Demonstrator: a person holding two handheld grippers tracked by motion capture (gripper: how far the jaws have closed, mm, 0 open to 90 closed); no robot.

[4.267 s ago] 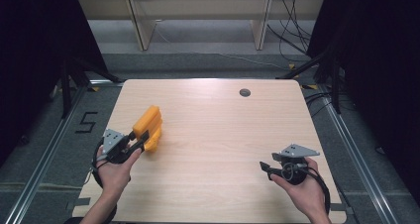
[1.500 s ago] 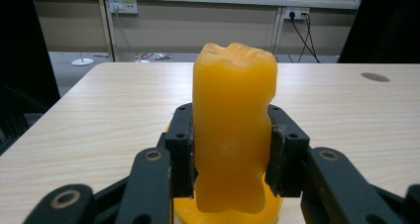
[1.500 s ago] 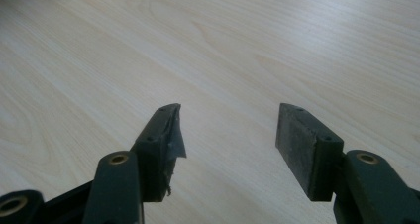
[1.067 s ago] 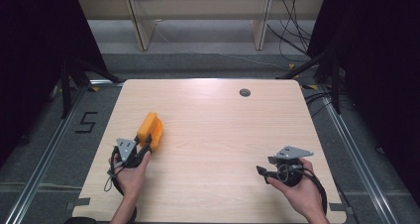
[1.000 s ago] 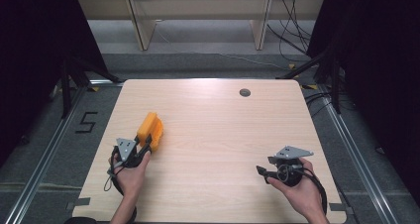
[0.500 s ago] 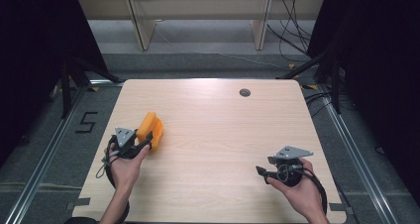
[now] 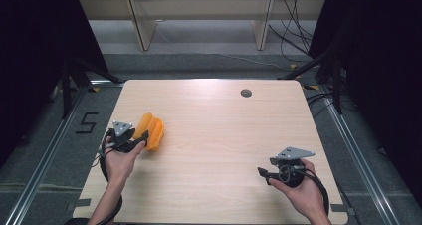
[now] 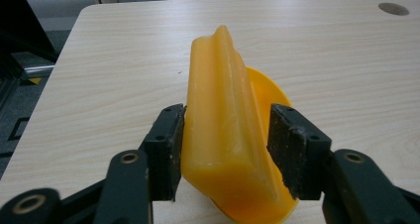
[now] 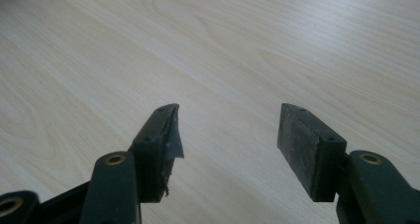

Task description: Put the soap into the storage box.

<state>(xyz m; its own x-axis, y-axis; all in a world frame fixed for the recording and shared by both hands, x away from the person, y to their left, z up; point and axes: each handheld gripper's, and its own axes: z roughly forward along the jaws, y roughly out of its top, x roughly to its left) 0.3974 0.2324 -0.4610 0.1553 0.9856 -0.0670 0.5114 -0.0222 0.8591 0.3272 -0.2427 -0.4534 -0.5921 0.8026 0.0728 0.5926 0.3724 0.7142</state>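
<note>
Left gripper view shows the left gripper (image 8: 225, 144) with its two black jaws on either side of a folded orange plastic piece (image 8: 225, 135); the jaws have just been closing, the left pad pressed against the orange side and the right pad at the curved orange edge, so they pinch it. The piece stands on edge between them, its far end pointing out over the pale wooden surface (image 8: 322, 50). From the high view, that gripper (image 7: 142, 138) sits near the surface's left edge, the orange piece (image 7: 152, 130) just beyond it. Right gripper view shows the right gripper (image 9: 228, 135) with jaws spread wide above bare wood. A small dark round hole (image 7: 246, 92) lies near the far edge.
</note>
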